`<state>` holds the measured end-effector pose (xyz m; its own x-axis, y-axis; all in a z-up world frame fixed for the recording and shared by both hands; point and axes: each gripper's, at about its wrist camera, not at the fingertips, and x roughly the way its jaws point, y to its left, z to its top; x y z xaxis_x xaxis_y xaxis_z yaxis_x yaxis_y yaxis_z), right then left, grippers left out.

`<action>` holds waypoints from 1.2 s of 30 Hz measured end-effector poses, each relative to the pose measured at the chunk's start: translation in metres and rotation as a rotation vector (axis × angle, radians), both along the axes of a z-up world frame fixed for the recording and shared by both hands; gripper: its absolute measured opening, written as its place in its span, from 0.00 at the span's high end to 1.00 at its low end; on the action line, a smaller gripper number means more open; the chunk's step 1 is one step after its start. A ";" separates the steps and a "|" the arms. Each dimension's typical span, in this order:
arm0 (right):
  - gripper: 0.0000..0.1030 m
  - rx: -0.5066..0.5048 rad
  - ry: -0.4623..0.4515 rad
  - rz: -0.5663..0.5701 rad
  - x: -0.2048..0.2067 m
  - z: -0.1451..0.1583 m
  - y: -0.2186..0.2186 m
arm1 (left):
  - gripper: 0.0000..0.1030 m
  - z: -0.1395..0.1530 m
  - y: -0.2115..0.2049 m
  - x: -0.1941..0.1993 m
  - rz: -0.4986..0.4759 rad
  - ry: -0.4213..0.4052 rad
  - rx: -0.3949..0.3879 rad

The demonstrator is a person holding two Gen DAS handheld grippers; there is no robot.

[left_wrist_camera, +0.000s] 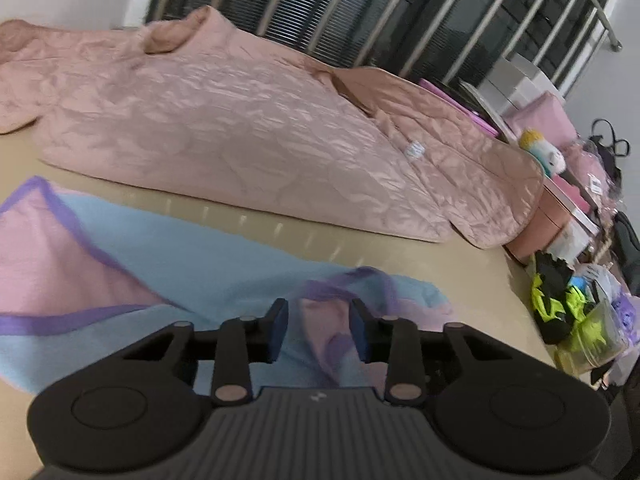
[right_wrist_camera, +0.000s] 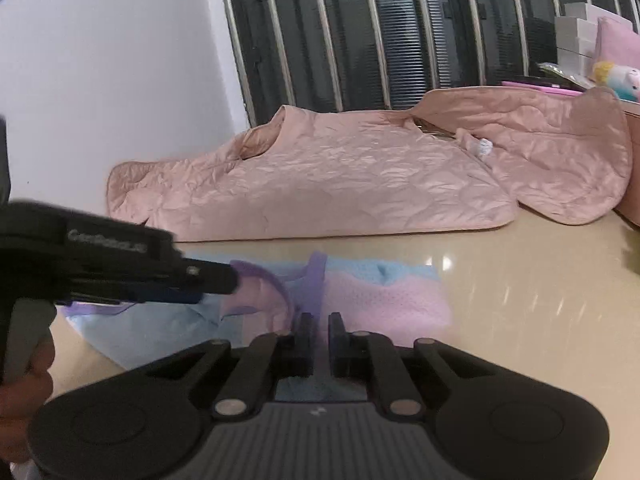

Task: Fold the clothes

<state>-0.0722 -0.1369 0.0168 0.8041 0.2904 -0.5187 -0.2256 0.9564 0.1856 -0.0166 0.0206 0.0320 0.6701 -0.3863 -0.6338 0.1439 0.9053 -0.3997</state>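
Lying flat on the beige table (left_wrist_camera: 472,264) is a small garment (left_wrist_camera: 168,256) in light blue and pink with purple trim, and both grippers work at its near edge. Seen from the left wrist, the left gripper (left_wrist_camera: 318,330) hangs just above the cloth with its fingers spread apart; a raised, blurred fold of pink and purple fabric sits in the gap between them, but the pads do not press on it. From the right wrist, the right gripper (right_wrist_camera: 320,344) has its fingers drawn close with only a narrow slot left, and the purple-trimmed edge of the garment (right_wrist_camera: 360,296) runs into that slot; whether the pads actually pinch the cloth cannot be told. In that same view the left gripper (right_wrist_camera: 224,280) reaches in from the left, its tips at a lifted purple fold. Behind the garment, nearer the barred window (right_wrist_camera: 400,32), a quilted pink jacket (left_wrist_camera: 248,136) is spread across the table, apart from the small garment, with one sleeve bent toward the right edge. A plush toy (left_wrist_camera: 544,152) and stacked pink boxes (left_wrist_camera: 560,208) sit beyond the jacket's right end.
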 end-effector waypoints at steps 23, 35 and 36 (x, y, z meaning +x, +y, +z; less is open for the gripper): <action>0.50 0.052 0.024 -0.097 -0.022 -0.010 -0.041 | 0.54 0.007 -0.007 -0.006 -0.078 0.000 0.014; 0.50 0.001 0.005 -0.064 -0.021 -0.009 -0.035 | 0.55 0.009 0.019 -0.026 0.032 -0.005 0.123; 0.50 0.001 0.008 -0.066 -0.021 -0.007 -0.036 | 0.50 0.013 0.036 -0.028 0.091 -0.017 0.127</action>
<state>-0.0934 -0.1734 0.0098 0.8172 0.2371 -0.5253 -0.1603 0.9690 0.1880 -0.0446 0.0564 0.0455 0.7094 -0.2410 -0.6623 0.0649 0.9580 -0.2792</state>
